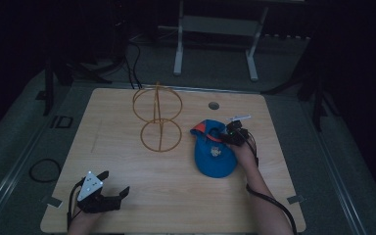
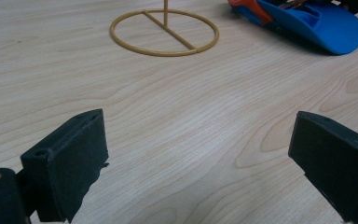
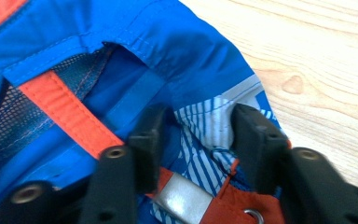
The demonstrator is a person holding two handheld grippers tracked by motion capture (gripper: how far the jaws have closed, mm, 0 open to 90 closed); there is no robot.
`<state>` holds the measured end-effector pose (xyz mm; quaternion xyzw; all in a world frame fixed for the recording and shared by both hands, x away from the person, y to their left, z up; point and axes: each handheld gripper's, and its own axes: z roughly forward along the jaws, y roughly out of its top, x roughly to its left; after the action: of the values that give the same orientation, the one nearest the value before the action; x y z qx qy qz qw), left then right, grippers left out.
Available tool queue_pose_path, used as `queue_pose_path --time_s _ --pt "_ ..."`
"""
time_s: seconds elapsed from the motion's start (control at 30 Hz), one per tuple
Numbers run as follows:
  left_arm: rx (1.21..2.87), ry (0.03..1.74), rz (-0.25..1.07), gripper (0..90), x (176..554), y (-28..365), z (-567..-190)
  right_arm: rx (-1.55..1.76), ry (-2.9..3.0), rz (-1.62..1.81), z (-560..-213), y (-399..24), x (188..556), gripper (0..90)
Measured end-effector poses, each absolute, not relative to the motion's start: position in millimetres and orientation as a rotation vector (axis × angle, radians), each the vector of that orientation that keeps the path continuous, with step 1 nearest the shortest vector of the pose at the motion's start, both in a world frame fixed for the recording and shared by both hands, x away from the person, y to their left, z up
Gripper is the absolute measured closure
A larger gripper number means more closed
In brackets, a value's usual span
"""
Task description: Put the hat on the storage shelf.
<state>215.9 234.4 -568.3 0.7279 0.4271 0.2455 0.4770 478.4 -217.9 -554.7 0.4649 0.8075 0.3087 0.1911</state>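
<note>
A blue cap (image 1: 214,152) with orange trim lies right of the table's middle. In the left gripper view the blue cap (image 2: 326,25) is at the top right. My right gripper (image 1: 231,133) is at the cap's far end. In the right gripper view its jaws are drawn close on a fold of the cap's striped lining (image 3: 205,121), beside an orange strap (image 3: 70,116) and a metal buckle (image 3: 182,198). A yellow wire stand (image 1: 157,117) with ring base (image 2: 164,31) stands upright at the table's middle. My left gripper (image 1: 113,185) rests open at the front left, nothing between its pads (image 2: 77,163).
The wooden table (image 1: 127,161) has a round cable hole (image 1: 214,105) near its far edge. A white desk frame (image 1: 215,29) stands on the floor beyond. A coiled cable (image 1: 44,170) lies on the floor at the left.
</note>
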Motion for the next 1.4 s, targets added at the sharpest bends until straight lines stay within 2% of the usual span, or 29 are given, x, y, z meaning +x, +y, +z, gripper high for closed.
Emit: queue_pose_path --time_s 0.1,0.17,0.33,0.9,1.4 --pt "1.779 1.043 0.600 4.9 216 234 -568 1.268 2.283 0.890 -555 -215 475 76.0" --pt "1.780 1.046 0.601 4.9 216 234 -568 1.248 2.291 0.891 -556 -212 473 82.5" --pt "1.775 1.053 0.599 4.9 216 235 -568 1.270 2.269 0.884 -553 -210 472 89.1" --pt "1.760 1.074 0.603 4.8 216 237 -567 1.152 2.155 1.025 -495 -222 447 89.7" --pt "1.751 1.078 0.587 4.9 218 235 -560 1.061 2.078 1.191 -428 -238 413 90.0"
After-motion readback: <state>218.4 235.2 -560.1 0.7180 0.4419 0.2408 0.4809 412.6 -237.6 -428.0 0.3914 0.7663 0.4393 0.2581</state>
